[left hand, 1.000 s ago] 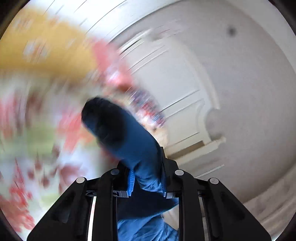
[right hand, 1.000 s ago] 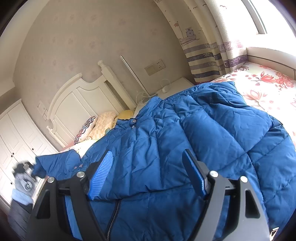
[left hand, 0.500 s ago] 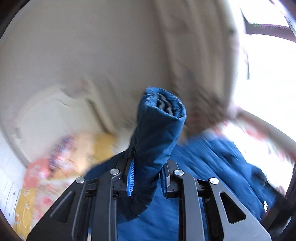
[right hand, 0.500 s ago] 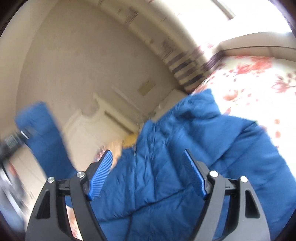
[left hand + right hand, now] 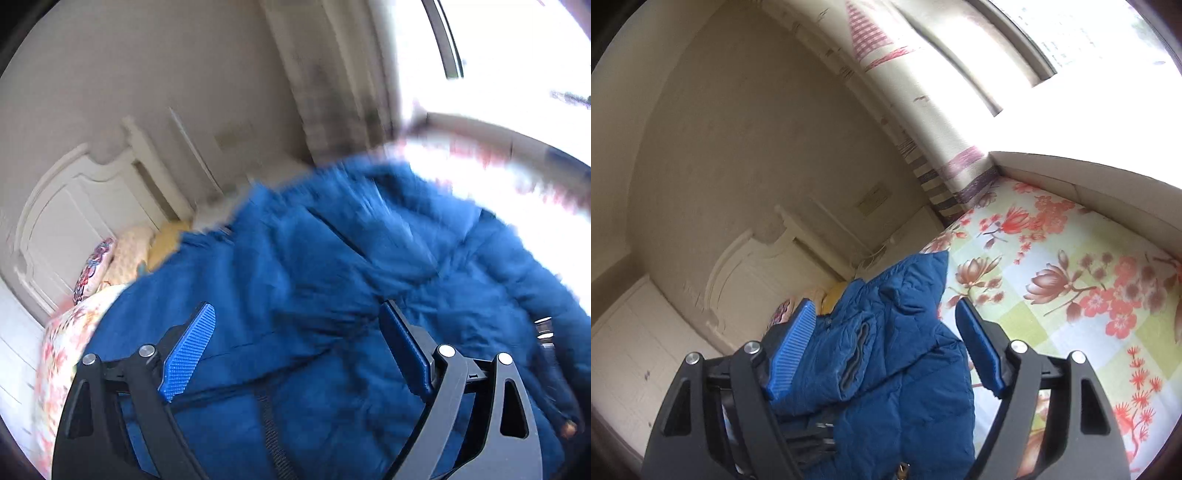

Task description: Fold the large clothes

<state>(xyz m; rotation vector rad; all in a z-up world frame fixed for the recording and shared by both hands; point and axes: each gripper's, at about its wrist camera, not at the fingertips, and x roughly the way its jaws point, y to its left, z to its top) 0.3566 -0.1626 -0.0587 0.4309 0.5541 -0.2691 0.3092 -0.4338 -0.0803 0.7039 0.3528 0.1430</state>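
Left hand-held gripper (image 5: 295, 350) jaws opening, sleeve it pinched a moment ago now dropped across the blue jacket (image 5: 332, 277) on the bed (image 5: 1071, 277), right hand-held gripper (image 5: 886, 343) wide, empty; sleeve fold looks done.

Object: quilted, puffy blue down jacket (image 5: 332, 280) (image 5: 886, 332) | State: crumpled, one sleeve folded over the body, its grey-lined cuff facing up | Pose: lying flat, collar toward the headboard end | Place: spread on a floral-print bed, dark front zipper visible near the lower edge
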